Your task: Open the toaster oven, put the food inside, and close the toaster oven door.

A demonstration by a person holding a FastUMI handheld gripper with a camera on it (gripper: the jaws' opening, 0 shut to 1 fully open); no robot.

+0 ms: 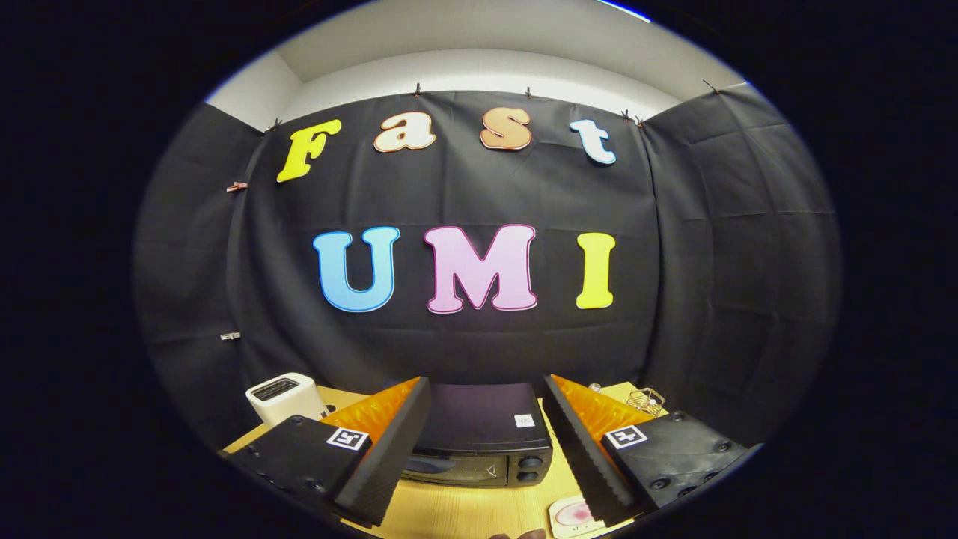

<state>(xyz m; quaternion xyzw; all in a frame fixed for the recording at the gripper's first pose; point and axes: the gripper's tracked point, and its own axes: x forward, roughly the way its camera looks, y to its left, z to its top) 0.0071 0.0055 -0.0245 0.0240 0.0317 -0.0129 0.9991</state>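
Toaster oven (479, 442) is black with dark knobs at its right end, sitting on a light wood-grain counter (464, 516). Far left there's a white boxy appliance (284, 397) with a dark top slot. Near right, a white plate (572, 516) with a pink blotch.

Tongs-mounted fisheye faces toaster oven (479, 438) from nearby.

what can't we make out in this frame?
- Toaster oven: door's left part sits behind one finger of the open gripper; handle unclear.
- Plate: partly behind the other finger, what's on it too blurred to name.
- Wire item beyond the fingers: too small to identify.
- White box: lower part hidden by the gripper body.
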